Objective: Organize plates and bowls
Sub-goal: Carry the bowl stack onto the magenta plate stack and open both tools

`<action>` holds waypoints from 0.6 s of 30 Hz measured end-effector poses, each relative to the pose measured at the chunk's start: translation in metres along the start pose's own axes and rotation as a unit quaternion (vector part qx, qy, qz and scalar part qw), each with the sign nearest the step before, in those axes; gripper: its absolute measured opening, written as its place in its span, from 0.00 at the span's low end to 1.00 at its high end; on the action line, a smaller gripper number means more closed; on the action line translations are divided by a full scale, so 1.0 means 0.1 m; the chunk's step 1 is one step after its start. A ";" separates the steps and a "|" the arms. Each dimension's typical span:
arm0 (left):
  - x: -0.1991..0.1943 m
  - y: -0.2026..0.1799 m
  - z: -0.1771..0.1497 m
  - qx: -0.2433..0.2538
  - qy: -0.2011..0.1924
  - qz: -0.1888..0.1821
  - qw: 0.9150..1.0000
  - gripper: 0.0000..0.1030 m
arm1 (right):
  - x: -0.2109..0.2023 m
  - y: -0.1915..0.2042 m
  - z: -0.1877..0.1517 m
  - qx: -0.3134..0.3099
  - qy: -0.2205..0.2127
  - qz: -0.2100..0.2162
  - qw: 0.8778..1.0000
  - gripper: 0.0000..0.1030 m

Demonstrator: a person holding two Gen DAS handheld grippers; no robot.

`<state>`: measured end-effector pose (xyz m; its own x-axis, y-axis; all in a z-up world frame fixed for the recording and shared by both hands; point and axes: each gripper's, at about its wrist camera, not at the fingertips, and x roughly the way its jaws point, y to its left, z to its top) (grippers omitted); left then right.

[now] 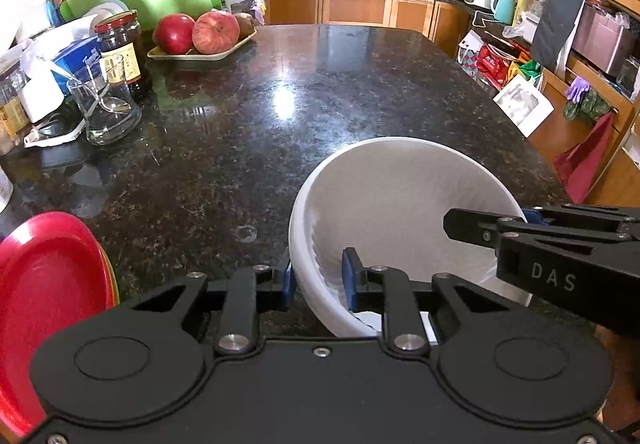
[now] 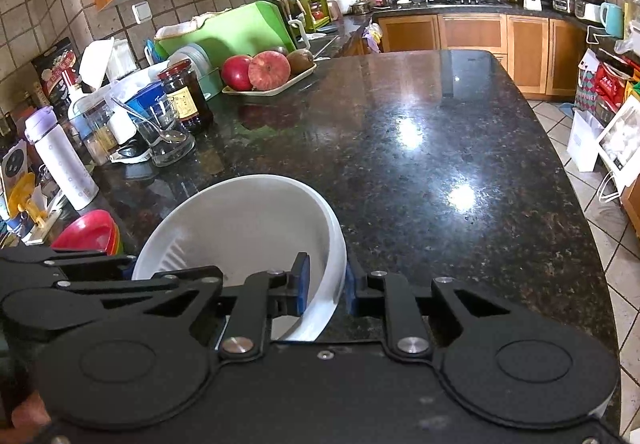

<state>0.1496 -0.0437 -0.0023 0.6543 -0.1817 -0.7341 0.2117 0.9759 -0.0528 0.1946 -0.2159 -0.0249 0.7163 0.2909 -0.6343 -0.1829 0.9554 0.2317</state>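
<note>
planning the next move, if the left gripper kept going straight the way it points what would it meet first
The left gripper already straddles the near wall of the white bowl, so that wall blocks it at once. Beyond the bowl lies only bare dark countertop, though depth is hard to judge.

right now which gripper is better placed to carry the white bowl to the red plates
Left, probably. Both grippers clamp the white bowl's rim, but the left gripper sits on the side facing the red plates; the right gripper holds the far side.
</note>
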 end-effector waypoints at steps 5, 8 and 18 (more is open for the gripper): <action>-0.06 -0.04 -0.02 -0.014 -0.006 -0.004 1.000 0.29 | -0.07 -0.06 -0.03 -0.001 0.001 0.004 1.000 0.18; -0.11 -0.08 -0.04 -0.016 -0.013 -0.001 1.000 0.29 | -0.12 -0.07 -0.05 -0.002 -0.001 0.007 1.000 0.18; -0.22 -0.12 -0.11 -0.024 -0.025 0.006 0.999 0.29 | -0.29 0.00 -0.13 -0.007 -0.022 0.014 1.000 0.19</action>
<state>0.1244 -0.0497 0.0066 0.6925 -0.1742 -0.7001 0.1693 0.9825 -0.0770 0.1657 -0.2236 -0.0161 0.7400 0.3149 -0.5943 -0.2125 0.9478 0.2377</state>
